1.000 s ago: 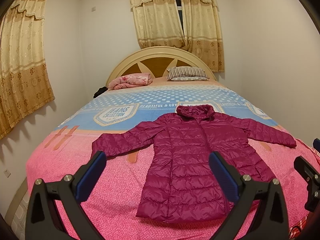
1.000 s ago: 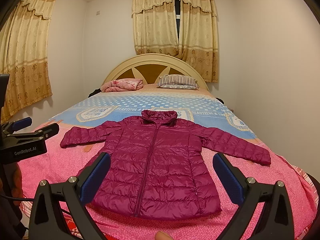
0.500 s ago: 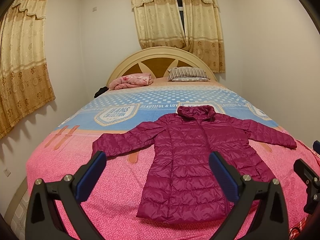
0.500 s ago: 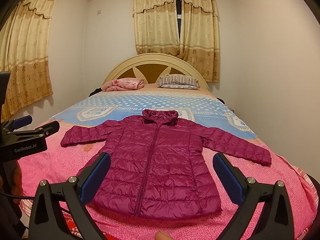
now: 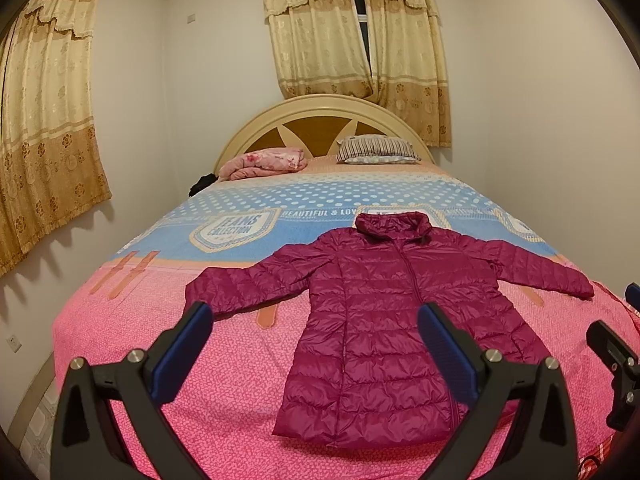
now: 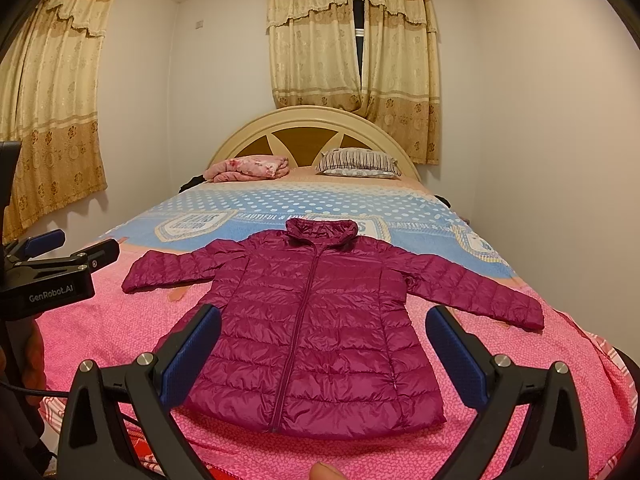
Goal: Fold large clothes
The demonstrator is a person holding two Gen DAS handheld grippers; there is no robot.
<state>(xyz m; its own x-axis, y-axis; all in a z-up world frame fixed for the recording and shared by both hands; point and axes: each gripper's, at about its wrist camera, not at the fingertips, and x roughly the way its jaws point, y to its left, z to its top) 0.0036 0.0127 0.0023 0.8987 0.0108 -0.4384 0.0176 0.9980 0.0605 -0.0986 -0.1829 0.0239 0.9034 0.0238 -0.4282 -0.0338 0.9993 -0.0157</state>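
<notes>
A magenta quilted puffer jacket (image 5: 392, 320) lies flat and face up on the bed, zipped, sleeves spread to both sides, collar toward the headboard; it also shows in the right wrist view (image 6: 316, 328). My left gripper (image 5: 316, 344) is open and empty, held above the foot of the bed near the jacket's left hem. My right gripper (image 6: 324, 348) is open and empty, held above the jacket's hem. The left gripper's body shows at the left edge of the right wrist view (image 6: 52, 276).
The bed (image 5: 132, 340) has a pink and blue cover. A folded pink blanket (image 5: 264, 162) and a striped pillow (image 5: 376, 150) lie by the curved headboard (image 5: 320, 120). Walls stand close on both sides. Curtains (image 5: 48, 120) hang at the left and behind.
Both views have shifted very slightly; the jacket has not moved and both grippers stay open.
</notes>
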